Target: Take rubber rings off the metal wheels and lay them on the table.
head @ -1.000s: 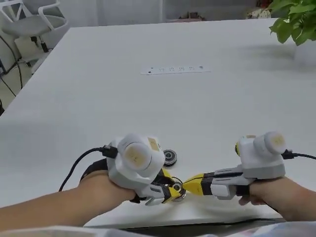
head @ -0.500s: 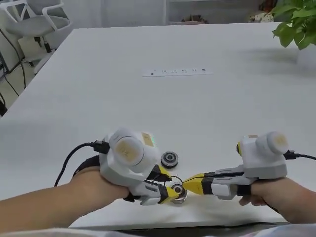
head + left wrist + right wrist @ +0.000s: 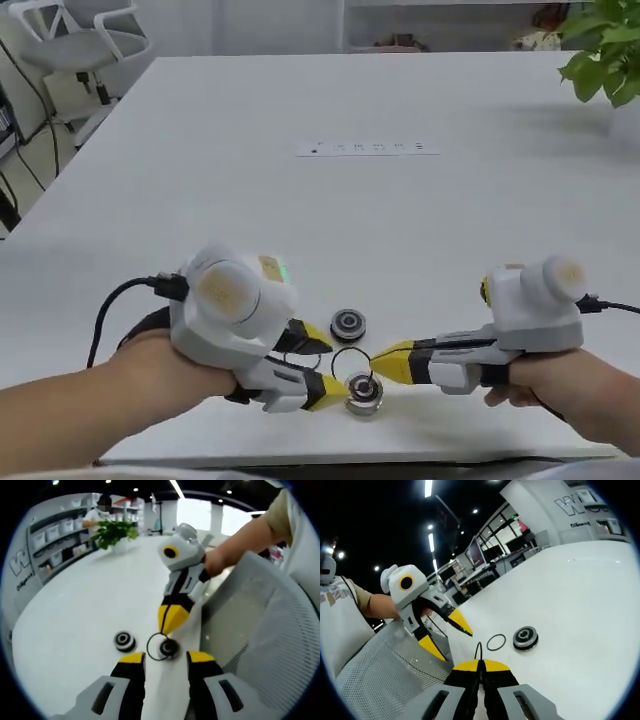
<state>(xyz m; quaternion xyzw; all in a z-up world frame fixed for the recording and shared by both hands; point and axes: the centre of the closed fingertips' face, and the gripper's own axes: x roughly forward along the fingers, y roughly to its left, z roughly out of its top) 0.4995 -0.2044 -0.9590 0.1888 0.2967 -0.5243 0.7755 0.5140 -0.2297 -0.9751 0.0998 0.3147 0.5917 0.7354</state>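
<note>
left fingers [image 3: 131, 661] have let go of the near wheel [image 3: 363, 393] and now stand apart just beside it. right fingers [image 3: 392, 364] stay pressed together on the edge of the ring [image 3: 148, 649]. the ring is now clear of that wheel, a thin black round loop just above it. the second wheel [image 3: 347, 322] lies on the desk [image 3: 420, 230] just beyond the near wheel.

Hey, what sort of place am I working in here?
Likely an office or lab workspace: a big white table with a built-in socket strip, a swivel chair, and shelves of storage bins.
</note>
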